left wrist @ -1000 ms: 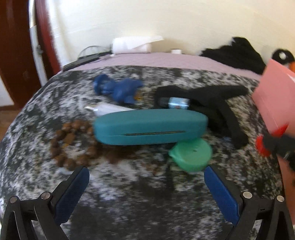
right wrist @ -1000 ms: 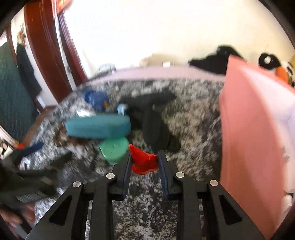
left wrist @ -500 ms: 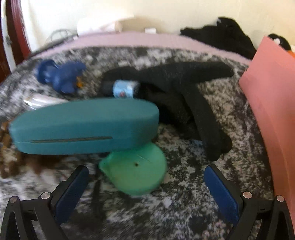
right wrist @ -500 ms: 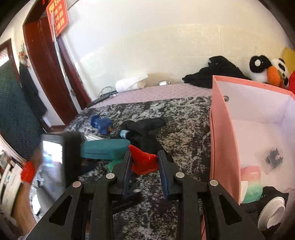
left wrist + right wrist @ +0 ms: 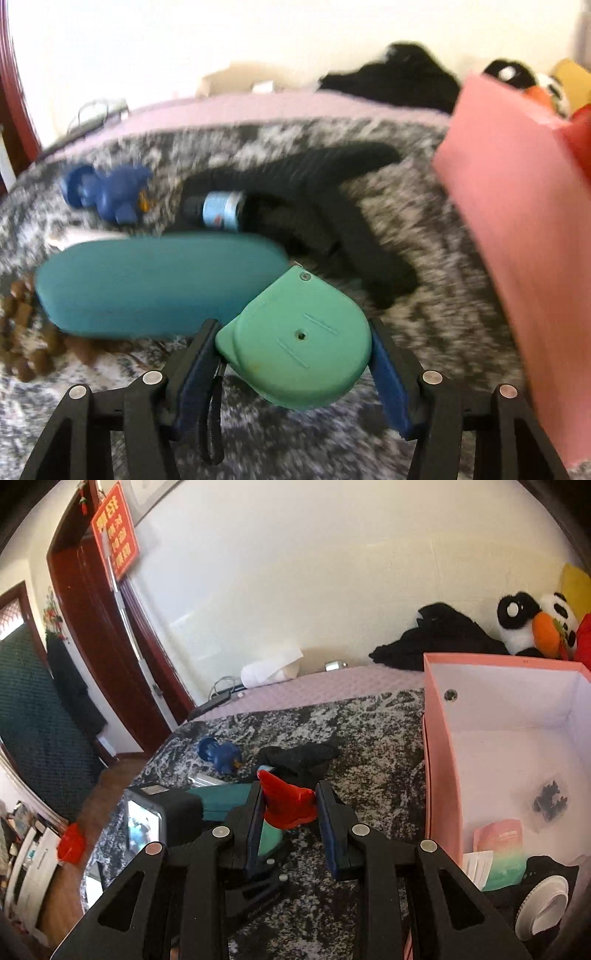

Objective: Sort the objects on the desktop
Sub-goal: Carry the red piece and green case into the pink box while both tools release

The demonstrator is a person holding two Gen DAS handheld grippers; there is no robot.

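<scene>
My left gripper (image 5: 293,349) is shut on a green tape measure (image 5: 299,343), held just above the mottled grey cloth. Behind it lie a teal glasses case (image 5: 155,284), a black glove (image 5: 325,199) with a small blue-labelled bottle (image 5: 221,210), and a blue toy (image 5: 107,190). My right gripper (image 5: 290,806) is shut on a red cone-shaped piece (image 5: 286,803), raised above the table to the left of the pink box (image 5: 439,775). The left gripper and tape measure (image 5: 269,838) show below it.
The pink box's wall (image 5: 517,229) stands at the right; inside lie a pink-green packet (image 5: 502,853), a black-bits bag (image 5: 550,799) and a white round thing (image 5: 543,904). Brown beads (image 5: 26,343) lie at left. Black clothes (image 5: 439,635) and plush toys (image 5: 532,627) sit at the back.
My left gripper moved forward and closed on the green tape measure, lifting it. My right gripper rose with the red cone, and the pink box's inside came into view.
</scene>
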